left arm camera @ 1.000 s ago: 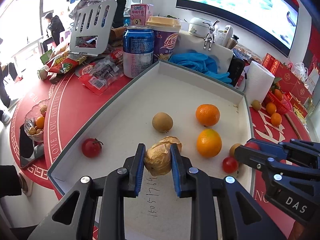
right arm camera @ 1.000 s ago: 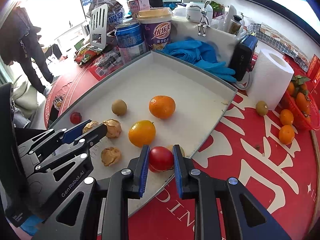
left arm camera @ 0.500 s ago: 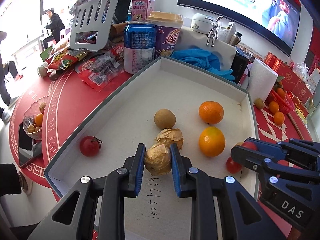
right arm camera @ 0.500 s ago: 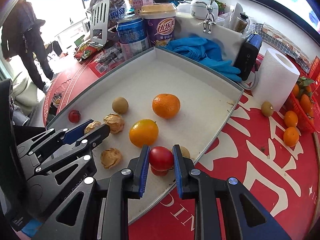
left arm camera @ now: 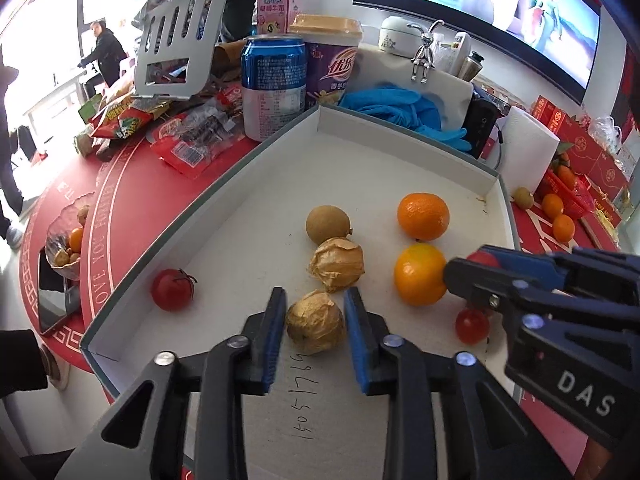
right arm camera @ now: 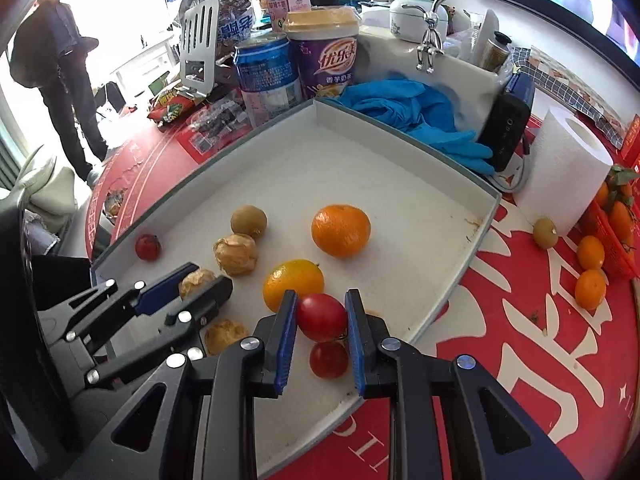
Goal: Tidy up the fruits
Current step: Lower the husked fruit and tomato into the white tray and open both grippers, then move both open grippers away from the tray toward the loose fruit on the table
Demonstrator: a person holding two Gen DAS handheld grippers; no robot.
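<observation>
Fruits lie in the white tray (left arm camera: 404,148) on the red surface (right arm camera: 520,320): two oranges (left arm camera: 423,216) toward its right side, a brown longan (left arm camera: 328,222) mid-tray. The left tool (left arm camera: 316,314), jaws just opening, stands loosely around a papery husked fruit (left arm camera: 315,322) near the tray's front edge. The right tool (right arm camera: 321,316) grips a red tomato (right arm camera: 321,316) above the tray's front corner.

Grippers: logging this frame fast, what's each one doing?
Left gripper: jaws just opened, husked fruit between them, released.
Right gripper: shut on a red tomato.
</observation>
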